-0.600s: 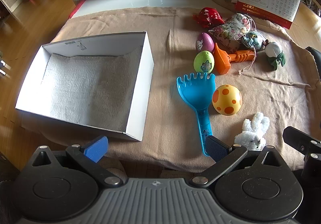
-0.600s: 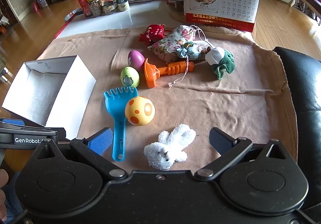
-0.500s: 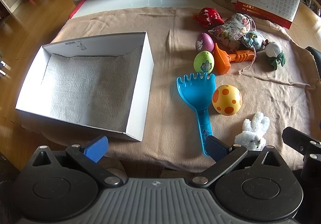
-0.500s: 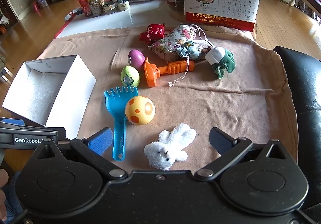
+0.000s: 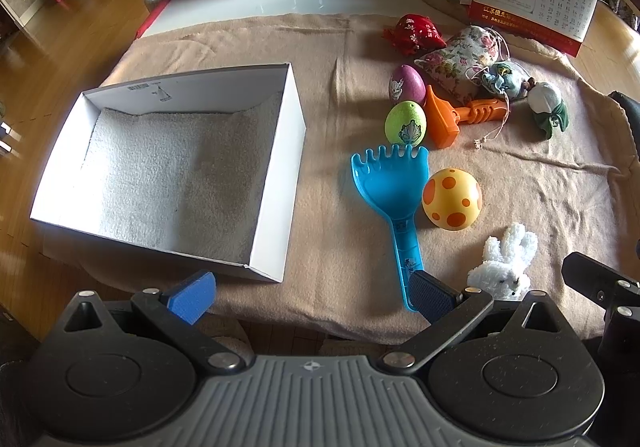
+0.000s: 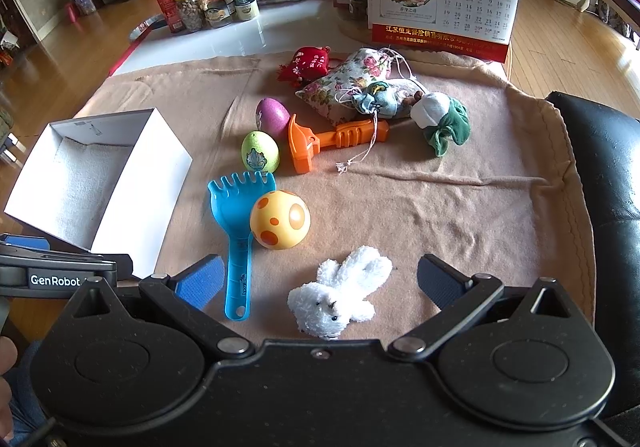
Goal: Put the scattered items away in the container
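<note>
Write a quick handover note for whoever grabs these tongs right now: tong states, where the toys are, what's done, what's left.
Left tongs: open, holding nothing, near the white box.
Right tongs: open, holding nothing, straddling the white plush bunny without touching it.
Box holds only its towel lining.
On the blanket: blue rake, spotted yellow ball, green egg, purple egg, orange hammer, floral pouch, red pouch, small blue pouch, green-and-white plush.
Done: nothing. Left: everything; bunny probably first.

Home living room: wood floor (image 6: pixel 560 31), food jars (image 6: pixel 188 9) and desk calendar (image 6: pixel 444 7) (January page) on counter (image 6: pixel 280 27).
</note>
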Available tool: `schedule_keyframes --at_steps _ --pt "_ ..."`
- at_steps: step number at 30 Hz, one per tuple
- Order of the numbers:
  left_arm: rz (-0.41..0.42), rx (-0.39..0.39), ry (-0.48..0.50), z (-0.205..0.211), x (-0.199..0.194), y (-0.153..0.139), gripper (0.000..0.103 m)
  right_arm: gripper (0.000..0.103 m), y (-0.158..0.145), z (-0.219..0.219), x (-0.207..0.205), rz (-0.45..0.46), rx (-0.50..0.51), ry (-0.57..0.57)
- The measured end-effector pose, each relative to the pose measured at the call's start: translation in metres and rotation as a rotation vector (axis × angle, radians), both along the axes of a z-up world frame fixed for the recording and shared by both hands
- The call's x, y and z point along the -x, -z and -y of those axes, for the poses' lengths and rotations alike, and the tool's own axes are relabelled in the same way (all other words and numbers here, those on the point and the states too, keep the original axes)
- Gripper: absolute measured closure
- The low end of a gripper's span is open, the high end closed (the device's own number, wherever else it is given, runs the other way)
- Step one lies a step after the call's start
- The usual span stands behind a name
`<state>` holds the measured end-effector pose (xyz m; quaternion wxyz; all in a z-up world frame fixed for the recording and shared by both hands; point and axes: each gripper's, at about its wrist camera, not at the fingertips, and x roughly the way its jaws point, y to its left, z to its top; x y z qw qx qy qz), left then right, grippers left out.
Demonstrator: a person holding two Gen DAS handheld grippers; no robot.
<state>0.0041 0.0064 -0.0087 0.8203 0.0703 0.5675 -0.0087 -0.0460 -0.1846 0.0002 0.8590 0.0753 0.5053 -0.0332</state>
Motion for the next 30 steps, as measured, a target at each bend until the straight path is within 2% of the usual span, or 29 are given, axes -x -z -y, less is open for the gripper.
schedule_keyframes --at_steps 13,16,21,30 --pt "0.054 0.018 0.048 0.02 0.001 -0.012 0.001 0.003 -0.014 0.018 0.003 0.044 0.021 0.02" --pt "0.065 0.027 0.071 0.031 0.0 -0.017 0.001 0.003 -0.018 0.026 0.004 0.055 0.024 0.031" --pt "0.072 0.087 0.121 0.055 -0.007 -0.031 0.001 0.003 -0.027 0.044 0.004 0.08 0.029 0.052" --pt "0.14 0.098 0.162 0.106 -0.026 -0.063 0.001 0.003 -0.042 0.096 -0.009 0.125 0.052 0.135"
